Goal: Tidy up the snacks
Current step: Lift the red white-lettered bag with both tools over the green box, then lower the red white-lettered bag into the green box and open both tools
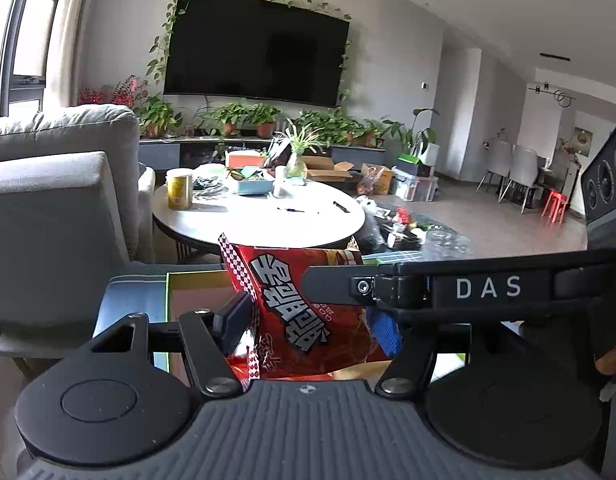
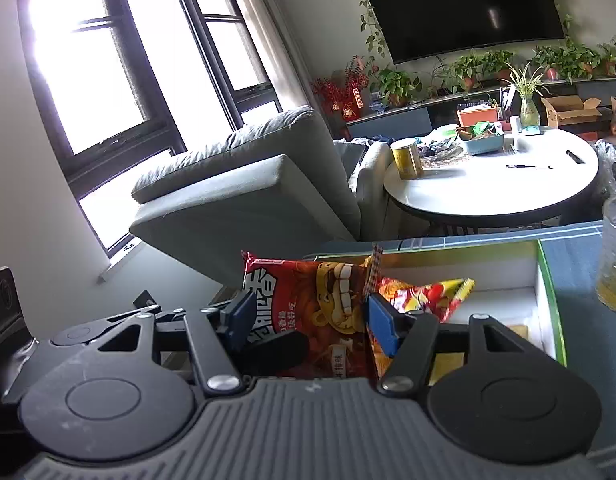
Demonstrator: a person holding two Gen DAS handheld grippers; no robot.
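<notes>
While both hand-held grippers (image 1: 308,320) (image 2: 308,316) clamp red snack bag (image 2: 308,300), open box (image 2: 544,280), glass (image 2: 614,256) beside.

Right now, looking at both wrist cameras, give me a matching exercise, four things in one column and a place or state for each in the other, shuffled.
Things:
1. red snack bag
2. yellow can
3. black pen
4. television

Places or states:
A. mounted on the wall, screen dark
B. lying flat on the round white table
C. standing upright near the table's edge
D. clamped between gripper pads

Pairs: 1-D, 2-C, 3-B, 4-A
</notes>
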